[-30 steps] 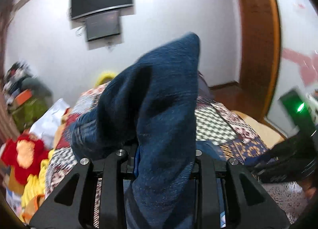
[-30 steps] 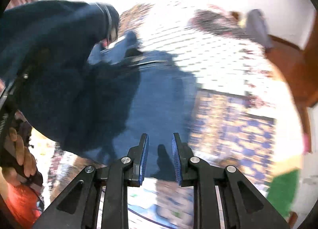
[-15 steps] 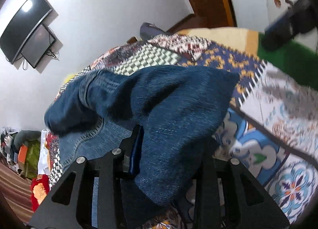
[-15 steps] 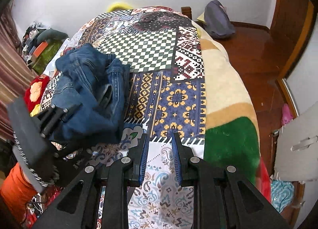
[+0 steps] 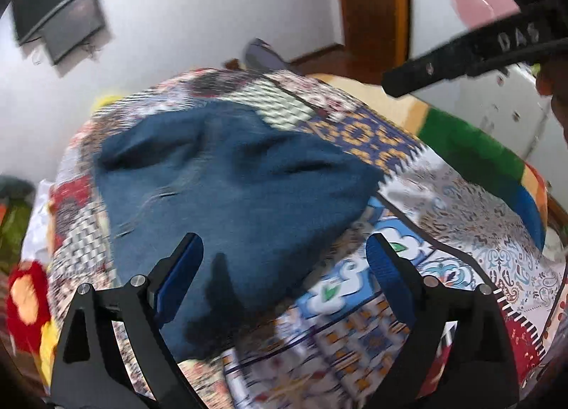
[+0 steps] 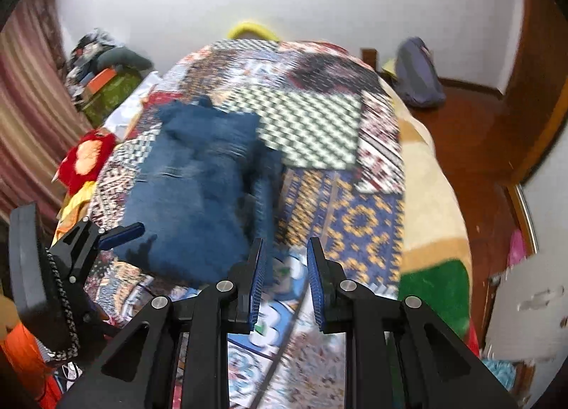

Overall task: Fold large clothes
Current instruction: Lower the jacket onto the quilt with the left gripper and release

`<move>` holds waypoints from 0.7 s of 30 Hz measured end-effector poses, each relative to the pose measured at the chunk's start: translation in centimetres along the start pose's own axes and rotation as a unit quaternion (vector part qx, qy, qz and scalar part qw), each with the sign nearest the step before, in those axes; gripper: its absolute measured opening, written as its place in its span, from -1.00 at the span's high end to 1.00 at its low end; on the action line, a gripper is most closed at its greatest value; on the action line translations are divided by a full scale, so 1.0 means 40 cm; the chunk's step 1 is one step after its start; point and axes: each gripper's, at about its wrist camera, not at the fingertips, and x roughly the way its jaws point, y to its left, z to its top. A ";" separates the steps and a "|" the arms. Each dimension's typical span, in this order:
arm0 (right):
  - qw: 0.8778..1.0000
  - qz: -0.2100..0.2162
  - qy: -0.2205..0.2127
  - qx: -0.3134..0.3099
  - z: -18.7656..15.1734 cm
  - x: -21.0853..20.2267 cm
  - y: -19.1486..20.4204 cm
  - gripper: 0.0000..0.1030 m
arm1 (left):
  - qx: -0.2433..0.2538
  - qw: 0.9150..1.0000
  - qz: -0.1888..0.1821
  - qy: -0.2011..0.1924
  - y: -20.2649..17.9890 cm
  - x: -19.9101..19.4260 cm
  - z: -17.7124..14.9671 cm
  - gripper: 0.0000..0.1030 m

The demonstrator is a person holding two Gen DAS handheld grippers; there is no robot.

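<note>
A pair of blue jeans lies in a folded heap on the patchwork bed cover; it also shows in the right wrist view. My left gripper is open and empty, its jaws wide apart just above the near edge of the jeans. It also appears in the right wrist view at the left. My right gripper hovers above the bed cover to the right of the jeans, jaws a narrow gap apart, holding nothing.
A red and yellow cloth pile lies at the bed's left side. A grey bag sits on the wooden floor at the far right. A TV hangs on the white wall. A green blanket corner hangs at the bed's right edge.
My left gripper has opened and let go of the jeans, which now lie on the bed. My right gripper stayed narrowly open and shifted toward the jeans.
</note>
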 end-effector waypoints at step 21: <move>0.985 -0.076 0.069 -0.140 -0.035 0.289 0.160 0.63 | -0.216 0.974 0.046 0.045 0.309 0.059 -0.180 -0.97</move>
